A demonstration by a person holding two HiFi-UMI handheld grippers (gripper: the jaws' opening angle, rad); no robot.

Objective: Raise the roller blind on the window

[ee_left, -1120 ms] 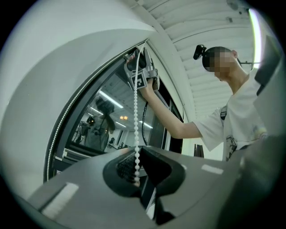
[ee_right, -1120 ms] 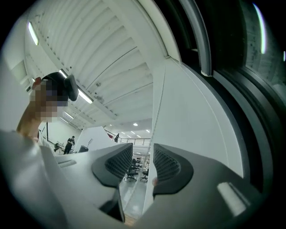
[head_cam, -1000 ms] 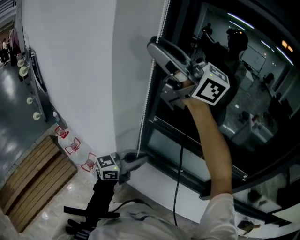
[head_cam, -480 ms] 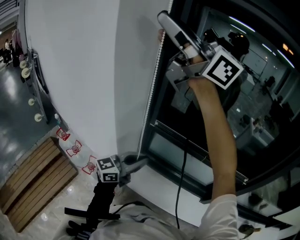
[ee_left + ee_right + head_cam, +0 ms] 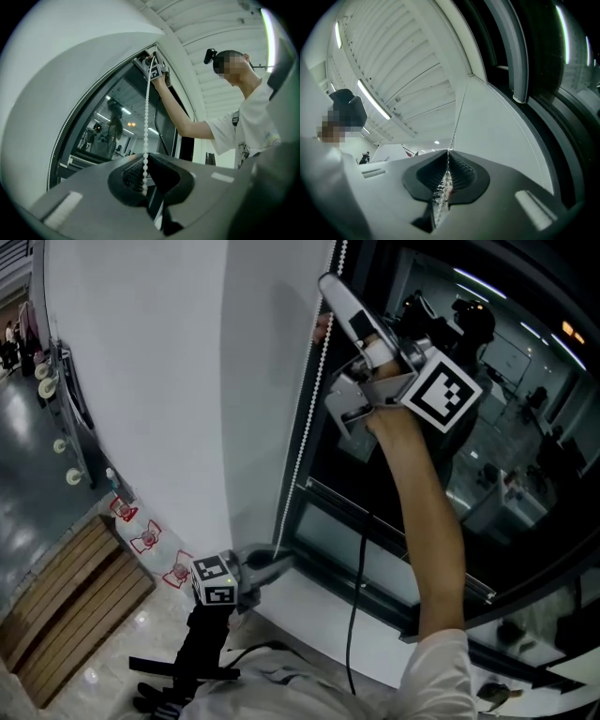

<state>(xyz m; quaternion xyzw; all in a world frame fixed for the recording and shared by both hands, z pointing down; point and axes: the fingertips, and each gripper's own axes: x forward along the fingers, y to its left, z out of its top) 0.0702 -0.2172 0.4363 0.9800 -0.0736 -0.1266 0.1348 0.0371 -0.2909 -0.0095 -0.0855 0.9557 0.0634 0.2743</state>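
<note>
A white bead chain [image 5: 305, 423] hangs down the left edge of the dark window [image 5: 487, 456]. High up, my right gripper [image 5: 326, 283] points upward along the chain; its jaws have just been closing and now pinch the chain [image 5: 449, 174] between the ribbed pads [image 5: 464, 174]. Down by the sill, my left gripper [image 5: 284, 558] is shut on the lower part of the chain [image 5: 146, 136], which runs taut up to the right gripper [image 5: 157, 71]. I cannot pick out the blind's fabric in any view.
A white wall [image 5: 159, 381] borders the window on the left. A white sill [image 5: 309, 610] runs below the glass. A black cable [image 5: 356, 587] dangles from the right arm. Slatted wooden boards [image 5: 66, 601] lie on the floor at lower left.
The right gripper has risen along the chain, tilted more upward, and its jaws went from wide apart to closed on the chain. The left gripper has stayed put, still clamped.
</note>
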